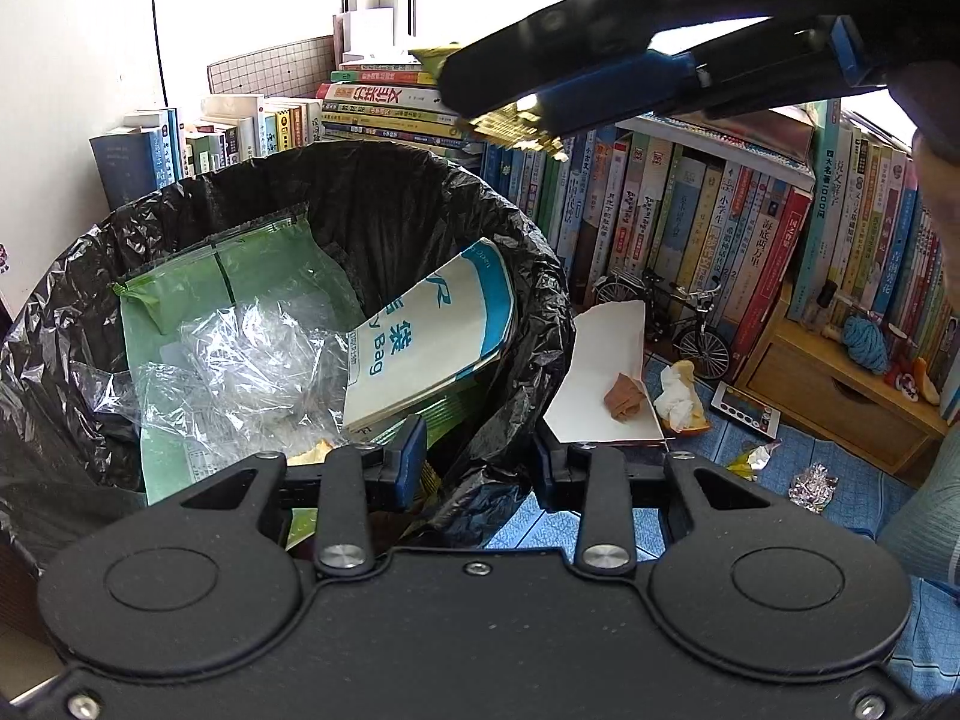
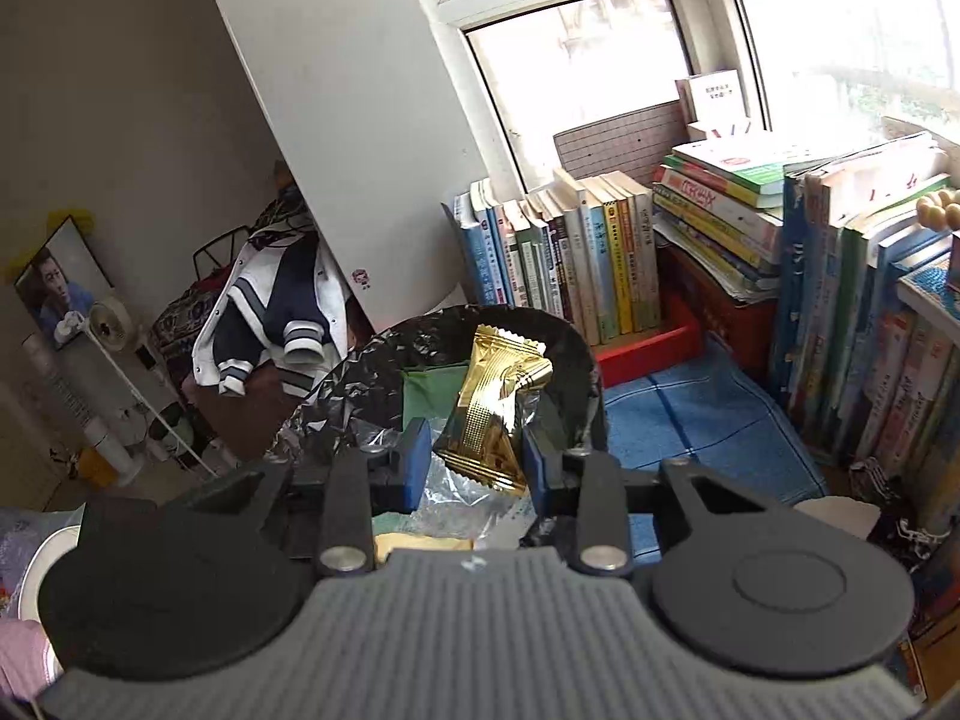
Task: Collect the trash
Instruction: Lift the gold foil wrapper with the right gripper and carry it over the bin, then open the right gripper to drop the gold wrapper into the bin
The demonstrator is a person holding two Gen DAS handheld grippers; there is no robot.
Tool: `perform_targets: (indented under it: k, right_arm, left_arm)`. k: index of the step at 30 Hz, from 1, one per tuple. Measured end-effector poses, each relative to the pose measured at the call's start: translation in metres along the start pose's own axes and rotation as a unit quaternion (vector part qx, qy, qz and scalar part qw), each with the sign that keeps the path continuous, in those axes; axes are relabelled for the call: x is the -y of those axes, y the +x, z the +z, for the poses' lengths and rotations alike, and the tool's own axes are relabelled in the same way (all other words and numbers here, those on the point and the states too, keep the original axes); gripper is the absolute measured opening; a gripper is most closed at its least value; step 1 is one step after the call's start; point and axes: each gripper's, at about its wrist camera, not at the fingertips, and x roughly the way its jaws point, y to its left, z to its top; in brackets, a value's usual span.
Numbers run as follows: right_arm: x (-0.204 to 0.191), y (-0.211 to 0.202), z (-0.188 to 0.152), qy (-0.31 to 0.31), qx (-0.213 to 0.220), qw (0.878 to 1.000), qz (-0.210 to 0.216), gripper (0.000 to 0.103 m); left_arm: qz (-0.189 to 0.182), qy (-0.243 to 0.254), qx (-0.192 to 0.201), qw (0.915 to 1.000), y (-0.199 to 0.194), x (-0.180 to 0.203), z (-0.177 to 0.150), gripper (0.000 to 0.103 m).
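You held the gold wrapper in your right gripper above the bin, its rim pinched by your left gripper; releasing early risked dropping it outside.

Bright daylight is admitted through white-framed windows. Rows of books are lined beneath them, beside a white wall panel and a wooden drawer unit.
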Motion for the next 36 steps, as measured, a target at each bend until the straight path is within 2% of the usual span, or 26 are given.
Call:
perform_targets:
  k: [5,9,11,18,27,36]
  right_arm:
    - [-0.005,0.01,-0.004,-0.001,-0.015,1.0,0.004,0.04]
    - [-0.006,0.015,-0.006,0.0,-0.017,1.0,0.001,0.044]
    - [-0.006,0.016,-0.006,0.003,-0.018,1.0,0.0,0.062]
    - [-0.005,0.014,-0.006,0.007,-0.018,1.0,-0.01,0.066]
    - [0.004,-0.001,-0.002,-0.008,-0.034,0.997,-0.068,0.071]
    - [0.031,-0.027,-0.008,0.01,-0.012,0.99,-0.142,0.078]
  left_arm:
    - [0.0,0.001,0.001,1.0,-0.001,0.0,-0.001,0.034]
    - [0.0,0.0,0.001,1.0,-0.001,0.0,-0.001,0.034]
    - [0.0,0.001,0.001,1.0,-0.002,0.0,-0.001,0.034]
    - [0.0,0.001,0.002,1.0,-0.003,-0.001,-0.001,0.034]
    - [0.001,0.002,0.002,1.0,-0.004,-0.001,-0.001,0.034]
    - [0.001,0.002,0.0,1.0,-0.003,-0.001,-0.001,0.035]
